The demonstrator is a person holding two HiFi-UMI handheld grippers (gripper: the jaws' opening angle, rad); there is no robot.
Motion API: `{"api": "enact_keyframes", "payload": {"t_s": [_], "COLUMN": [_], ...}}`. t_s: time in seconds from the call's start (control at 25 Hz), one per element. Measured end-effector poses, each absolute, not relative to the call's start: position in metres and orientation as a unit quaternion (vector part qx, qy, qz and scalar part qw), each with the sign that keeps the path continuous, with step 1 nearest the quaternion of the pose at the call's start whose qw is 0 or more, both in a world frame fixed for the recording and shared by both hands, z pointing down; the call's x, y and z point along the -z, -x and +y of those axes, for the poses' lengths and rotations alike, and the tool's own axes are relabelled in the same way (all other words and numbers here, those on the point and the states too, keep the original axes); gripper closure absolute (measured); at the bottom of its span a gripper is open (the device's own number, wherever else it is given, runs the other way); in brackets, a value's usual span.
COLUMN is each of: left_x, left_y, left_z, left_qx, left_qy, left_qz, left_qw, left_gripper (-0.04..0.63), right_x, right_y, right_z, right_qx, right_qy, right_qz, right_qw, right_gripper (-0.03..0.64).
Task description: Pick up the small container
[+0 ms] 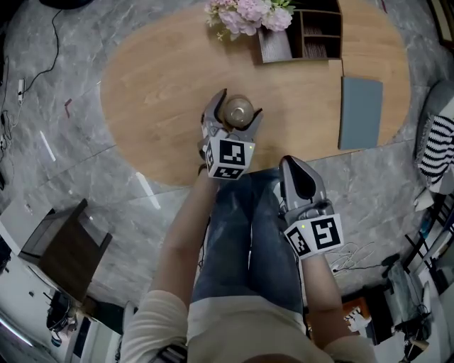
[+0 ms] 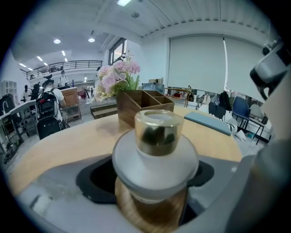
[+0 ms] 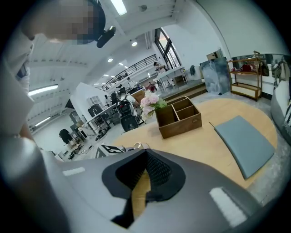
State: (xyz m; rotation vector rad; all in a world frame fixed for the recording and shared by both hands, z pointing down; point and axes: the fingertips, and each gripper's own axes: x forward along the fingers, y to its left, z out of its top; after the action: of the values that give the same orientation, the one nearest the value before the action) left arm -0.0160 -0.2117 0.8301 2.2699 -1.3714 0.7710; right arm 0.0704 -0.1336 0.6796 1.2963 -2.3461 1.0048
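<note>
The small container (image 1: 237, 110) is a jar with a gold lid, a white shoulder and an amber body, standing near the front edge of the oval wooden table (image 1: 156, 85). My left gripper (image 1: 239, 105) reaches around it, one jaw on each side, spread wide. In the left gripper view the container (image 2: 157, 150) fills the middle between the dark pads (image 2: 93, 179), which do not press on it. My right gripper (image 1: 291, 166) hangs off the table over the person's lap, its jaws together with nothing between them; in the right gripper view its pads (image 3: 157, 170) meet.
A wooden organizer (image 1: 305, 35) and pink flowers (image 1: 248, 14) stand at the table's far edge. A grey pad (image 1: 360, 112) lies at the right. The person's jeans-clad legs (image 1: 241, 234) sit below the table edge. A dark stool (image 1: 67, 248) stands on the marble floor at the left.
</note>
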Motion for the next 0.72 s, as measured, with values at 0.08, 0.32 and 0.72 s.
{"api": "enact_keyframes", "payload": {"t_s": [0.08, 0.32, 0.72], "left_x": [-0.8309, -0.8302, -0.8291], "left_y": [0.0153, 0.0111, 0.0119], "left_z": [-0.2118, -0.2125, -0.2122], "left_qx": [-0.282, -0.290, -0.282], "left_qy": [-0.806, -0.811, -0.810], "left_qz": [-0.488, -0.483, -0.483], "left_qw": [0.180, 0.161, 0.176], "left_gripper": [0.190, 0.249, 0.250], "right_x": [-0.6805, -0.6828, -0.6794], "right_y": [-0.0706, -0.0715, -0.0720], "right_z": [-0.1341, -0.1356, -0.1343], "right_qx": [-0.350, -0.355, -0.354], "right_qy": [-0.450, -0.458, -0.467], "right_qz": [-0.810, -0.804, -0.800], "right_qw": [0.138, 0.134, 0.130], "right_gripper": [0.615, 0.615, 0.615]}}
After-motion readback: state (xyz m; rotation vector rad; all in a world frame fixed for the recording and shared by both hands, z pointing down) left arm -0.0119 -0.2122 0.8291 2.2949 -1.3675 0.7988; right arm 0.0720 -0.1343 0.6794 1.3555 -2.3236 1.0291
